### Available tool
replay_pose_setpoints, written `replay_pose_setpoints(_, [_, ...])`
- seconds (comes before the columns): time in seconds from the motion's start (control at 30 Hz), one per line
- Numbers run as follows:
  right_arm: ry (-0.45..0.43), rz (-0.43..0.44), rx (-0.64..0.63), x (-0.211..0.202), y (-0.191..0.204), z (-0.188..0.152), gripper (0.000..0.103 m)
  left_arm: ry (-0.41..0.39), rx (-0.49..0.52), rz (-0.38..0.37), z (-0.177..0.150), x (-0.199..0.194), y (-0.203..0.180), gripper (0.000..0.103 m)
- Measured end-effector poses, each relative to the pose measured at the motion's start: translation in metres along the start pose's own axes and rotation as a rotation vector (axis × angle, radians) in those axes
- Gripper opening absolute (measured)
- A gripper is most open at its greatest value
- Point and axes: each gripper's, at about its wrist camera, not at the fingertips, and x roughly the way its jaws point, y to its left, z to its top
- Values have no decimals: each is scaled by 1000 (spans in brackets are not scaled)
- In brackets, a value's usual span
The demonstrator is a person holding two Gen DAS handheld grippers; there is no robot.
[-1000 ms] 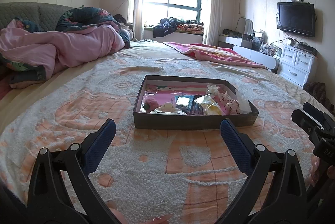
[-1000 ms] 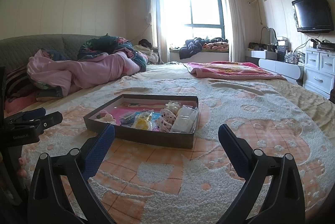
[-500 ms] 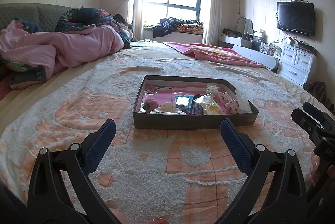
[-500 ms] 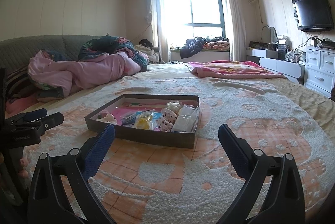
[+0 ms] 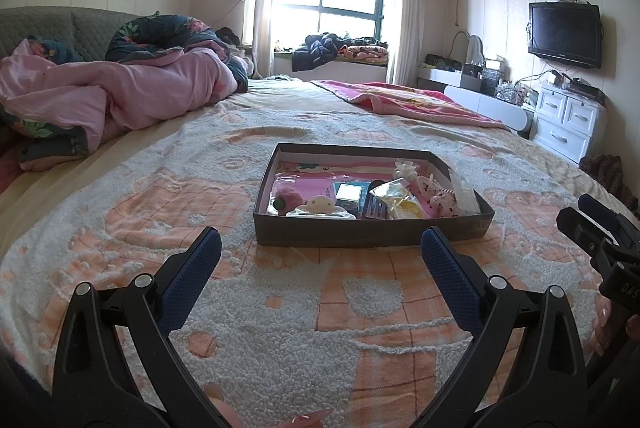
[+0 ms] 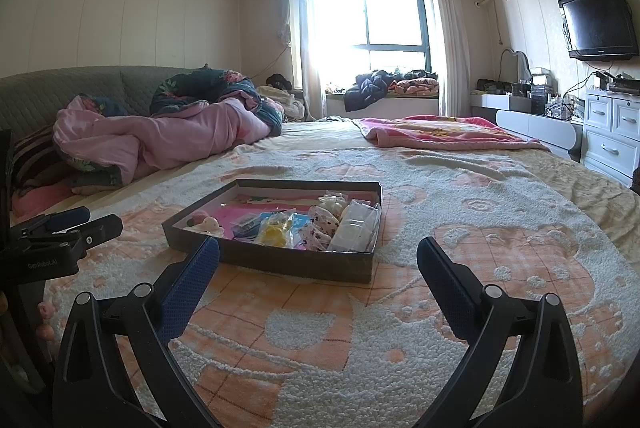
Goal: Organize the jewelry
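A shallow dark cardboard box (image 5: 372, 234) (image 6: 280, 262) lies on the bed's fluffy orange-and-white blanket. Inside it sit a pink pompom (image 5: 286, 197), a white hair clip (image 5: 320, 206), a small blue card (image 5: 348, 193), a yellow packet (image 5: 398, 202) (image 6: 274, 228), patterned bows (image 5: 442, 198) (image 6: 320, 224) and clear plastic bags (image 5: 462, 188) (image 6: 356, 226). My left gripper (image 5: 320, 250) is open, low over the blanket just in front of the box. My right gripper (image 6: 318, 260) is also open, short of the box's near right corner. Neither holds anything.
A pink quilt pile (image 5: 120, 96) (image 6: 160, 140) lies at the far left, a pink blanket (image 5: 404, 102) at the far right. White drawers (image 5: 568, 124) and a wall TV (image 5: 566, 34) stand to the right. The blanket (image 5: 280, 328) spreads around the box.
The right wrist view has drifted slightly closer to the box and a little right. The left gripper is almost still. Both stay open.
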Motion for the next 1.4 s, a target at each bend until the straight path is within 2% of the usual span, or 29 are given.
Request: replay_pose_setpoints(1.4, [8,-10,9,0,-2,-1,96,31,10,10,-9,-1,1,92])
